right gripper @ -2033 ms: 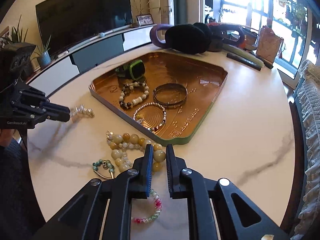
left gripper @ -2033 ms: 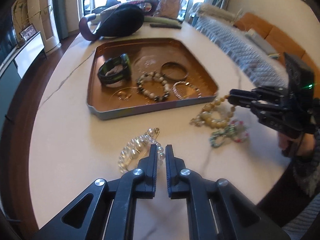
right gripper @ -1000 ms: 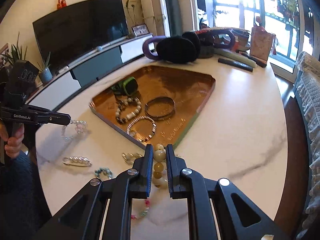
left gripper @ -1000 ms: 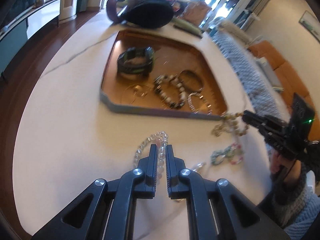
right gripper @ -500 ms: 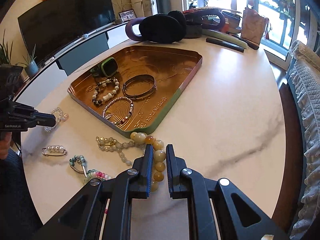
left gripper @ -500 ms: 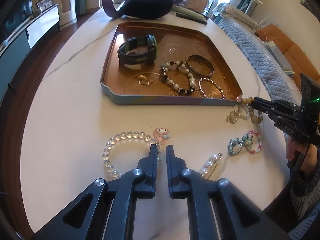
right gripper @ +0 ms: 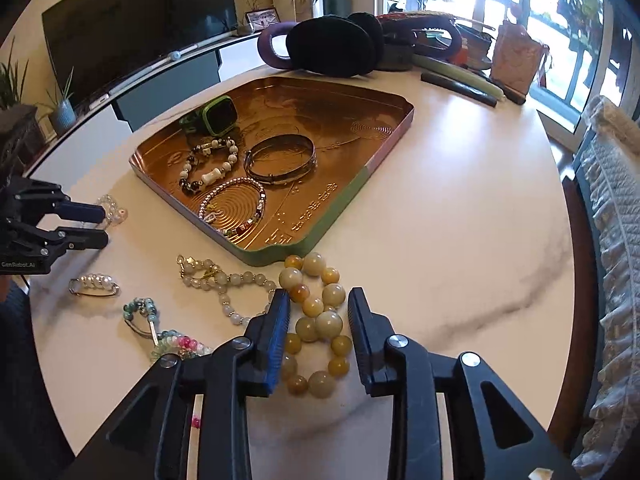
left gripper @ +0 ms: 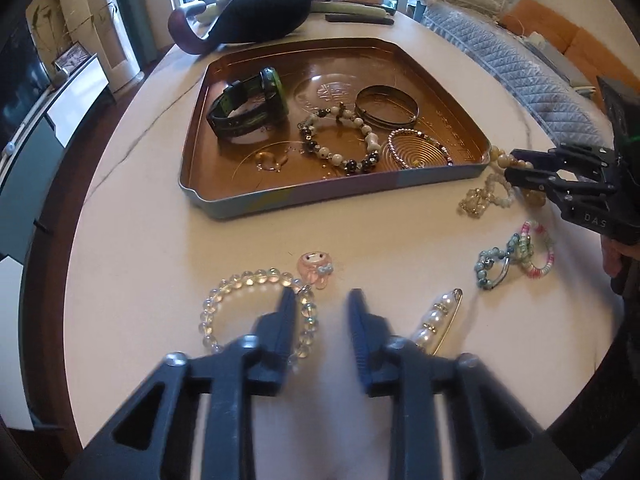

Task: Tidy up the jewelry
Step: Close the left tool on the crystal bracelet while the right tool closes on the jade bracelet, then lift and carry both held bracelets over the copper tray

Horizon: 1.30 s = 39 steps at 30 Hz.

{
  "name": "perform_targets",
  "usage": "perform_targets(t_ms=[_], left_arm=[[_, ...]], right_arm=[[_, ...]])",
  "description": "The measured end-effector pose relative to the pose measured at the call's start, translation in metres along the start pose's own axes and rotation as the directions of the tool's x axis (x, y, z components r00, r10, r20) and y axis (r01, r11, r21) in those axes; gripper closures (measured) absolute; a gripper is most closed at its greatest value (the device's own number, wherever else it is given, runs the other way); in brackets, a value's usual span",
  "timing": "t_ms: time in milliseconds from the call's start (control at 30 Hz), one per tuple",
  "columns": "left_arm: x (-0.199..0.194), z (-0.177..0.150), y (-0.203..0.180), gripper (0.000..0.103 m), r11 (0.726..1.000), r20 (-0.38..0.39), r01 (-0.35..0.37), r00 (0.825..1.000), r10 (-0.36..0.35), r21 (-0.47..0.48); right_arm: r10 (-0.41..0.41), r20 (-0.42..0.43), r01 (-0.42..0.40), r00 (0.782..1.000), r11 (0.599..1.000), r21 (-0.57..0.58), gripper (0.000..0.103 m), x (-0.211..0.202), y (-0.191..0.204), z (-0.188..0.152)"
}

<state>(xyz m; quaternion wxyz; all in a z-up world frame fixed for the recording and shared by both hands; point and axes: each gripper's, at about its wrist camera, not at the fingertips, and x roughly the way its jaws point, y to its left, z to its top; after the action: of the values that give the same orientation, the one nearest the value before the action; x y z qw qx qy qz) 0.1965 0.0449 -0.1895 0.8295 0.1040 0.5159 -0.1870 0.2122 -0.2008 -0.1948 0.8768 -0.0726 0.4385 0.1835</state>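
Partly done: watch (left gripper: 250, 106), bangle (left gripper: 386, 106), two bracelets inside tray (left gripper: 240, 204). Outside tray near edge: amber beads (right gripper: 316, 320), clear bracelet (left gripper: 256, 312), pearl pin (left gripper: 434, 320), small beaded pieces. Left gripper (left gripper: 322, 308) and right gripper (right gripper: 318, 312) jaws apart, empty.

Beyond my round white marble-veined worktop (right gripper: 460, 208) I see a black flat television (right gripper: 132, 28) on a low white cabinet (right gripper: 168, 80), black fluffy earmuffs (right gripper: 332, 46) by a purple padded loop (right gripper: 272, 46), and a grey quilted chair back (left gripper: 516, 64).
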Motion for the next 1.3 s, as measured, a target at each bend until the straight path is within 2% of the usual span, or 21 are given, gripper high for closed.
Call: perform_targets(t_ms=[33, 100, 233, 433, 567, 733, 867, 967, 1100, 1300], left_arm=[[0.0, 0.0, 0.001, 0.095, 1.0, -0.003, -0.002, 1.0, 0.002, -0.001], [-0.002, -0.001, 0.002, 0.096, 1.0, -0.004, 0.028, 1.0, -0.028, -0.009], [-0.029, -0.001, -0.005, 0.096, 0.996, 0.089, 0.092, 0.992, -0.092, 0.001], [-0.068, 0.005, 0.008, 0.095, 0.988, 0.224, 0.144, 0.966, -0.127, -0.063], [-0.08, 0.01, 0.01, 0.095, 0.98, 0.274, 0.177, 0.951, -0.146, -0.091], [-0.086, 0.02, -0.002, 0.095, 0.976, 0.314, 0.203, 0.934, -0.17, -0.075], [-0.095, 0.024, -0.015, 0.095, 0.982, 0.34, 0.181, 0.928, -0.152, -0.054], [-0.098, 0.029, -0.024, 0.095, 0.991, 0.345, 0.127, 0.933, -0.107, -0.036], [-0.104, 0.033, -0.029, 0.095, 0.991, 0.354, 0.125, 0.929, -0.104, -0.037], [-0.129, 0.05, -0.038, 0.095, 0.996, 0.429, 0.074, 0.902, -0.05, -0.039]], right_arm=[[-0.013, 0.0, 0.013, 1.0, 1.0, -0.007, 0.085, 0.0, 0.0, 0.001], [0.0, 0.003, 0.0, 1.0, 1.0, 0.017, 0.092, -0.001, -0.004, 0.001], [-0.022, 0.071, 0.016, 0.997, 0.997, 0.079, 0.092, -0.016, -0.016, 0.004], [0.003, 0.133, -0.012, 0.991, 0.998, 0.067, 0.092, -0.034, -0.014, 0.012], [0.004, 0.144, -0.011, 0.99, 0.999, 0.046, 0.092, -0.037, -0.008, 0.014], [-0.004, 0.143, 0.0, 0.99, 0.999, 0.034, 0.092, -0.039, -0.003, 0.012], [-0.007, 0.156, 0.002, 0.988, 0.999, 0.035, 0.092, -0.046, 0.002, 0.011], [0.001, 0.168, -0.009, 0.986, 0.999, 0.046, 0.092, -0.054, 0.007, 0.011], [0.016, 0.203, -0.024, 0.979, 0.999, 0.035, 0.092, -0.071, 0.018, 0.014], [0.039, 0.296, -0.041, 0.954, 0.999, -0.001, 0.092, -0.113, 0.037, 0.034]])
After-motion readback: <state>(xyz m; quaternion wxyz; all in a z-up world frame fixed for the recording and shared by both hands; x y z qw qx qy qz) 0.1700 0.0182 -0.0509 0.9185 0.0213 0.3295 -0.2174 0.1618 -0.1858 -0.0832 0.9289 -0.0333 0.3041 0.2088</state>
